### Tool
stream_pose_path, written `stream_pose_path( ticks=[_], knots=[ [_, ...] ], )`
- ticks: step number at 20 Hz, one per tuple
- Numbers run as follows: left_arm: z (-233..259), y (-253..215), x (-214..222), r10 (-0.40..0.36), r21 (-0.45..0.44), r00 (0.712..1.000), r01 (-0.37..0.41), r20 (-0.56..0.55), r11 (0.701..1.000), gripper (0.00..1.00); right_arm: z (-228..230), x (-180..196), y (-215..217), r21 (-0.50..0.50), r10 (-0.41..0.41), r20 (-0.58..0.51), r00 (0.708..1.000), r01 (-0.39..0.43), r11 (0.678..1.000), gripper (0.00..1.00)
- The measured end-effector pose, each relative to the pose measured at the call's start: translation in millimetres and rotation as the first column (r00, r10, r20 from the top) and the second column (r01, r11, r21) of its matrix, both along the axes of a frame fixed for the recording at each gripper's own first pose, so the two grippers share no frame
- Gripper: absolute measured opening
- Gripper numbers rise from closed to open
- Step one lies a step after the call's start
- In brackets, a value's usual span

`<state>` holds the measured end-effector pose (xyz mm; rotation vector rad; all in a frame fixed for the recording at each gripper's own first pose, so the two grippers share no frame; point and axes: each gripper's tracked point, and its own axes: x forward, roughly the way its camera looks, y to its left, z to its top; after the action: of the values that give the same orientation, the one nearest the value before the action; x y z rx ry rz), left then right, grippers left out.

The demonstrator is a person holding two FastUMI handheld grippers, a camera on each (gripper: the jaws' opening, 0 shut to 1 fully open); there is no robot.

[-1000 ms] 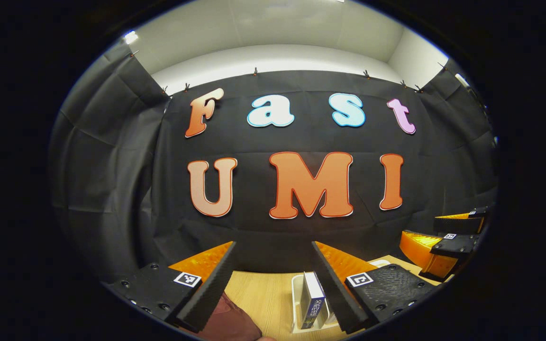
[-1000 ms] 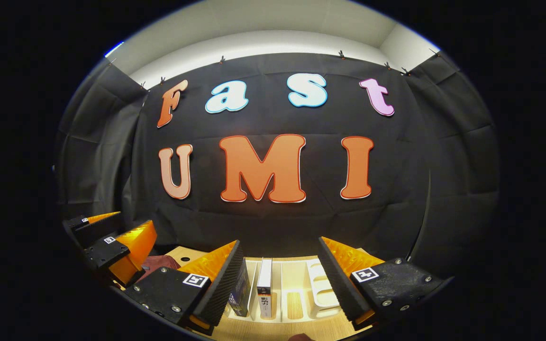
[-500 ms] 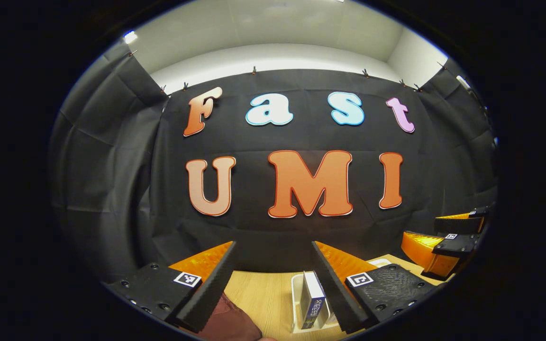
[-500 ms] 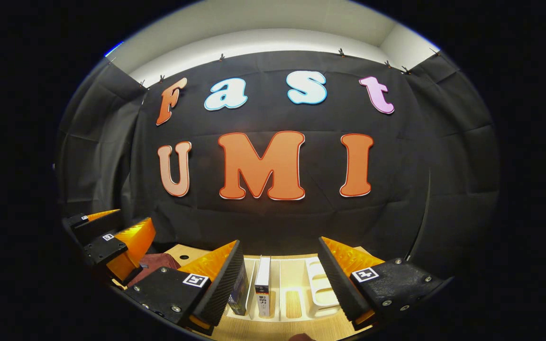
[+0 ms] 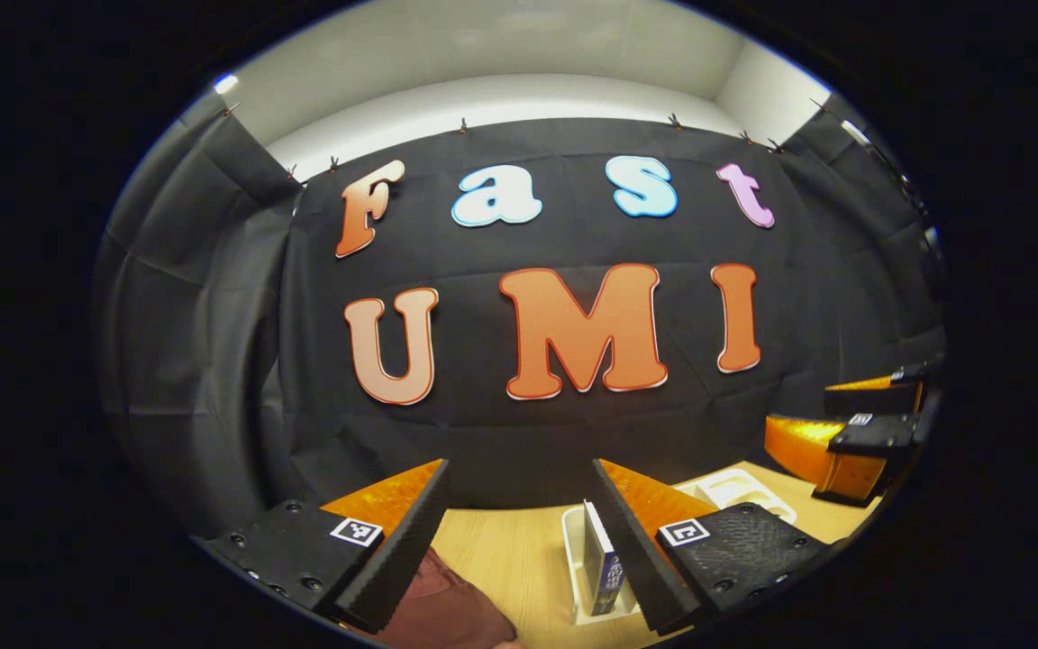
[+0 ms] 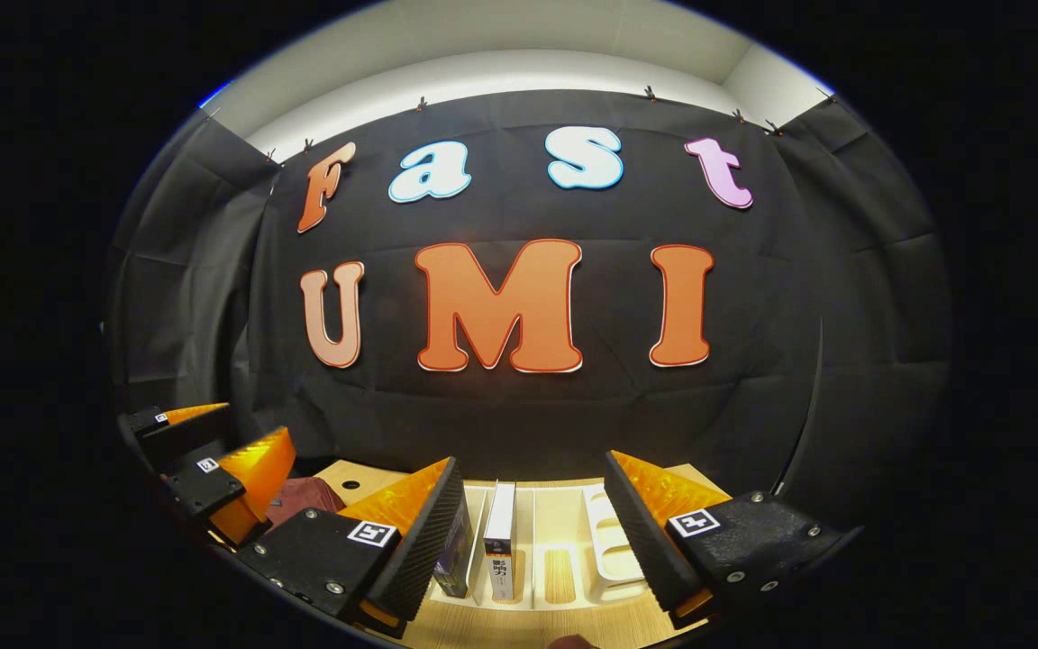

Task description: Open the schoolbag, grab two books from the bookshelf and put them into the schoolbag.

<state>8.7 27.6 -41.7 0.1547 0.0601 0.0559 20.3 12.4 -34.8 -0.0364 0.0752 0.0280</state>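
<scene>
Right gripper view: right tool [image 6: 528, 523] wide open, empty

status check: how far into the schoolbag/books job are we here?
Early. Done: nothing visible; both books, the dark-covered book and the white-spined book, stand in the white bookshelf. In hand: nothing; left gripper and right gripper are open and empty. Left: open the dark red schoolbag, whose opening can't be judged, then move both books.
</scene>
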Motion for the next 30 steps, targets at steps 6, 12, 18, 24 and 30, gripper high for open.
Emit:
stream_pose_path(
  ticks=[6, 12, 18, 24, 30],
  knots=[
    [-69.8, 15.5, -9.1, 0.015, 0.178, 0.988, 0.012, -0.151, 0.984, 0.94, -18.2, 2.7, -8.2, -0.002, -0.015, -0.040, 0.999, 0.014, 1.000, 0.94],
    [-150.1, 33.2, -30.7, 0.035, 0.364, 0.952, 0.082, -0.304, 0.928, 0.96, -40.8, 8.2, -21.2, -0.030, -0.033, -0.079, 0.996, 0.031, 0.999, 0.94],
    [-240.4, 62.2, -64.9, 0.101, 0.503, 0.876, 0.174, -0.471, 0.846, 0.96, -52.3, 16.0, -35.9, -0.047, -0.064, -0.081, 0.995, 0.061, 0.997, 0.94],
    [-316.0, 94.6, -75.6, 0.163, 0.565, 0.774, 0.283, -0.611, 0.775, 0.98, -66.5, 23.0, -42.1, -0.088, -0.085, -0.118, 0.989, 0.075, 0.993, 0.94],
    [-358.7, 115.1, -102.9, 0.250, 0.600, 0.706, 0.301, -0.663, 0.742, 0.97, -70.0, 28.2, -34.8, -0.092, -0.070, -0.125, 0.990, 0.058, 0.994, 0.94]
  ],
)
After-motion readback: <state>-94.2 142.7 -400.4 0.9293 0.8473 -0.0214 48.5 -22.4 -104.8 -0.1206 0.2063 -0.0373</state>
